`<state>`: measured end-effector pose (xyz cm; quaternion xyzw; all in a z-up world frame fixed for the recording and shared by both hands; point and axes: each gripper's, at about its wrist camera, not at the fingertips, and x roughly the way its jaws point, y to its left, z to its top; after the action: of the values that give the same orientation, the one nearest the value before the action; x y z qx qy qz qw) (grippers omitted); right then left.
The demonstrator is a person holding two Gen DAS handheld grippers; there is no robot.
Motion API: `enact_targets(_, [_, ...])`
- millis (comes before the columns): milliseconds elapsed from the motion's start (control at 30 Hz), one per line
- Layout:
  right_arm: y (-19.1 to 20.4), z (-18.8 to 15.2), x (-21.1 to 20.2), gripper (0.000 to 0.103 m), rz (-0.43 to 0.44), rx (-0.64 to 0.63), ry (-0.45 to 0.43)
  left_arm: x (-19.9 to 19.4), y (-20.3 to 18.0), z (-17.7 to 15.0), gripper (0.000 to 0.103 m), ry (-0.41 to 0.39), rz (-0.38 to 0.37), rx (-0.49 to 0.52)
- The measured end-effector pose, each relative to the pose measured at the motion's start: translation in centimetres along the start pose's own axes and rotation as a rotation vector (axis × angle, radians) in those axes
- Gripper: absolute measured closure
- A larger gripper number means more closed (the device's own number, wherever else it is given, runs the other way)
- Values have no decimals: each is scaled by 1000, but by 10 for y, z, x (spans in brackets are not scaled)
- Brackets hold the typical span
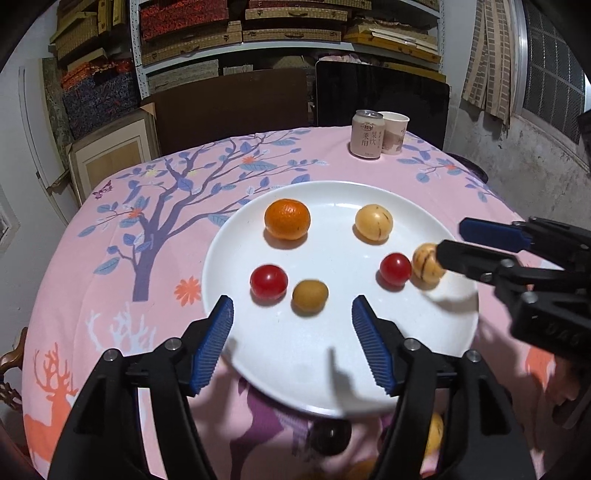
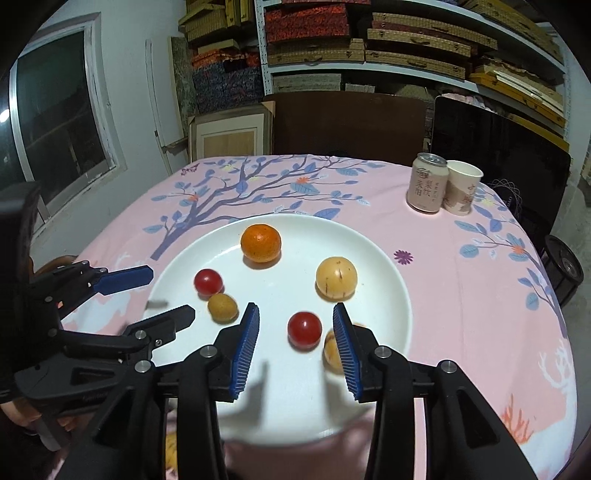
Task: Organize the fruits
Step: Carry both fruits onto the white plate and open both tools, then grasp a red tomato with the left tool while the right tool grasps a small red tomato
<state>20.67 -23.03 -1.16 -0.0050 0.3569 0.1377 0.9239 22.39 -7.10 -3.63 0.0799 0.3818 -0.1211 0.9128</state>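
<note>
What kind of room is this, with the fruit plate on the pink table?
Probably a storeroom or back room in a home or small shop. Shelves behind the table are packed with stacked woven gift boxes, a framed picture leans on the floor, and the wall by the window is bare and worn.

This looks like a room in a home that is also used to store things. Past the fingers stands a table (image 1: pixel 110 258) with a pink cloth that has trees and deer on it. Far ahead of the fingers, metal shelves (image 2: pixel 406 70) are packed with flat woven boxes (image 2: pixel 413 44). A dark wooden chair (image 1: pixel 229 107) sits behind the table. A drink can (image 2: pixel 427 188) and a paper cup (image 2: pixel 461 192) stand touching, beyond the fingers. A window (image 2: pixel 55 122) is in the white wall.
</note>
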Motion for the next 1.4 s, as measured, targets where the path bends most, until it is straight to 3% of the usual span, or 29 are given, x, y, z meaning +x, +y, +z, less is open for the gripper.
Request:
enact_targets(300, [6, -82, -79, 48, 46, 63, -13, -73, 4, -75, 28, 8, -26, -7])
enact_targets(367, [5, -106, -84, 48, 37, 78, -1, -87, 7, -97, 24, 15, -23, 2])
enact_targets(600, [3, -162, -89, 48, 64, 175, 41, -92, 3, -154, 26, 86, 12, 44])
enact_targets(767, [8, -169, -96, 49, 49, 154, 36, -82, 1, -154, 30, 91, 2, 30])
enact_targets(933, [1, -175, -90, 48, 59, 181, 55, -79, -9, -150, 43, 95, -13, 66])
enact_targets(1133, [-4, -175, -86, 48, 85, 204, 69, -65, -19, -150, 68, 143, -75, 116])
enact_targets(1400, [-2, -176, -88, 48, 104, 190, 51, -54, -15, -141, 68, 132, -109, 90])
